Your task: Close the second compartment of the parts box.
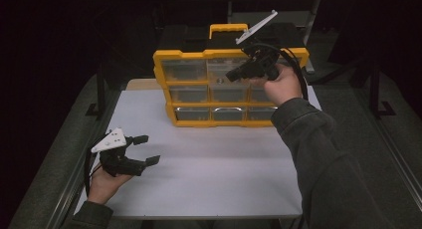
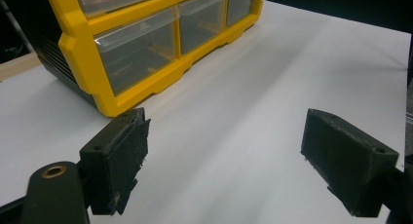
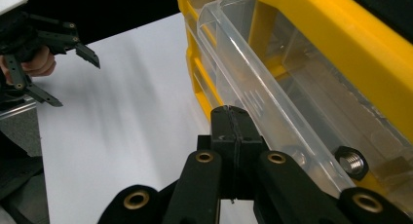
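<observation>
Our right gripper (image 3: 233,136), jaws fully closed and empty, rests against the clear drawer (image 3: 272,102), slightly pulled out of the top row of the yellow organizer (image 1: 229,84) at the table's (image 1: 209,174) far edge. A nut (image 3: 351,161) lies inside. We judge the drawer light, stiff and slippery, best taken at its front lip. Our left gripper (image 1: 144,149) hovers wide open, empty.

High view looks down the table; gripper views sit close (all share the yellow organizer (image 1: 229,84)).
</observation>
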Tool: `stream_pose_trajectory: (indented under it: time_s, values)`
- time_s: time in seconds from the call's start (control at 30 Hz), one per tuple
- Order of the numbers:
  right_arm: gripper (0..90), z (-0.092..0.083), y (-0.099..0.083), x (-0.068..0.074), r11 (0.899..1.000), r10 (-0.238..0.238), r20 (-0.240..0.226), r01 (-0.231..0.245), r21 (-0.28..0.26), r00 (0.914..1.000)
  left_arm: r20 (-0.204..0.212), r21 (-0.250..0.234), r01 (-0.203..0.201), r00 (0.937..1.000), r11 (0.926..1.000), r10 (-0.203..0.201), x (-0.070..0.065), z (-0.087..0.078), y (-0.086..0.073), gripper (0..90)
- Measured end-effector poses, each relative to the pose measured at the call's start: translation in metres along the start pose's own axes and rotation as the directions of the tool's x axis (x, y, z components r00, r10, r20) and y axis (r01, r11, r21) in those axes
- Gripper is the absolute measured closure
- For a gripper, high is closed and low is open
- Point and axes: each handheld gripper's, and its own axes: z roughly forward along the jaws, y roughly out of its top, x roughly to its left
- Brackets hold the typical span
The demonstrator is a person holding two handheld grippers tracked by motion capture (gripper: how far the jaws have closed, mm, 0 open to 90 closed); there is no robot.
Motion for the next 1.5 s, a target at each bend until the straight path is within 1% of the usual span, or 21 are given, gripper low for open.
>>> stream_pose_trajectory:
  time_s: [0.1, 0.17, 0.23, 0.3, 0.37, 0.43, 0.47, 0.53, 0.8, 0.93, 1.03, 1.17, 1.2, 1.33, 1.37, 1.43, 1.5]
  values:
    - [88.8, 0.001, 0.002, -0.002, 1.0, -0.009, 0.005, 0.009, 0.005, 0.9999, 0.001, 0.001, -0.001, 1.0, 1.0, 0.001, 0.0, 0.0, 0.0, 17.1]
    - [88.8, 0.001, 0.003, -0.002, 1.0, 0.001, 0.005, -0.001, 0.009, 1.0, 0.001, 0.002, -0.001, 1.0, 1.0, 0.001, 0.0, 0.0, 0.0, 17.0]
    - [88.8, 0.002, 0.003, -0.004, 1.0, -0.009, 0.012, 0.009, 0.009, 0.9999, 0.001, 0.004, -0.003, 1.0, 1.0, 0.003, 0.0, 0.0, 0.0, 17.0]
    - [88.8, 0.002, 0.005, -0.004, 1.0, 0.002, 0.016, -0.003, 0.011, 0.9999, 0.001, 0.002, -0.003, 1.0, 1.0, 0.003, 0.0, 0.0, 0.0, 17.0]
    - [88.8, 0.001, 0.005, -0.006, 1.0, -0.002, 0.021, 0.002, 0.012, 0.9998, 0.0, 0.001, -0.001, 1.0, 1.0, 0.001, 0.0, 0.0, 0.0, 17.1]
    - [88.8, 0.001, 0.006, -0.007, 1.0, 0.006, 0.026, -0.006, 0.012, 0.9996, 0.0, 0.001, 0.0, 1.0, 1.0, 0.0, 0.0, 0.001, 0.0, 17.0]
    - [88.8, 0.001, 0.007, -0.009, 1.0, 0.0, 0.03, 0.0, 0.01, 0.9995, 0.001, 0.003, 0.0, 1.0, 1.0, 0.0, 0.001, 0.001, 0.0, 17.0]
    - [88.8, 0.001, 0.007, -0.011, 1.0, 0.011, 0.033, -0.012, 0.012, 0.9994, 0.0, 0.003, -0.001, 1.0, 1.0, 0.001, 0.001, 0.001, 0.0, 17.1]
    - [88.8, 0.005, 0.008, -0.016, 1.0, 0.011, 0.05, -0.012, 0.014, 0.9987, 0.003, 0.004, -0.004, 1.0, 1.0, 0.004, 0.001, 0.001, 0.0, 17.0]
    - [88.8, 0.006, 0.009, -0.017, 1.0, 0.015, 0.065, -0.016, 0.015, 0.9978, 0.003, 0.003, -0.003, 1.0, 1.0, 0.003, 0.001, 0.001, 0.0, 17.0]
    - [88.8, 0.007, 0.009, -0.017, 1.0, 0.005, 0.079, -0.006, 0.013, 0.9969, 0.004, 0.005, -0.001, 1.0, 1.0, 0.001, 0.0, 0.002, -0.001, 17.0]
    - [88.8, 0.009, 0.008, -0.019, 1.0, -0.025, 0.098, 0.025, 0.004, 0.9949, 0.004, 0.01, 0.0, 1.0, 1.0, 0.0, 0.0, 0.001, 0.0, 17.0]
    - [88.8, 0.01, 0.008, -0.019, 1.0, -0.026, 0.1, 0.025, 0.005, 0.9946, 0.004, 0.007, -0.006, 1.0, 1.0, 0.006, 0.001, 0.001, 0.0, 17.0]
    - [88.8, 0.01, 0.008, -0.018, 1.0, -0.014, 0.098, 0.014, 0.004, 0.995, 0.002, 0.008, -0.001, 1.0, 1.0, 0.001, 0.0, 0.0, 0.0, 17.0]
    - [88.8, 0.01, 0.008, -0.018, 1.0, -0.013, 0.097, 0.012, 0.004, 0.9952, 0.003, 0.009, -0.007, 1.0, 0.9999, 0.007, 0.0, 0.0, 0.0, 17.0]
    - [88.8, 0.01, 0.008, -0.018, 1.0, -0.011, 0.098, 0.011, 0.004, 0.9951, 0.006, 0.009, 0.004, 1.0, 1.0, -0.004, -0.001, 0.001, 0.0, 17.1]
    - [88.8, 0.01, 0.009, -0.017, 1.0, -0.012, 0.102, 0.011, 0.005, 0.9947, 0.007, 0.014, -0.009, 0.9999, 0.9999, 0.009, -0.001, 0.002, 0.001, 17.0]
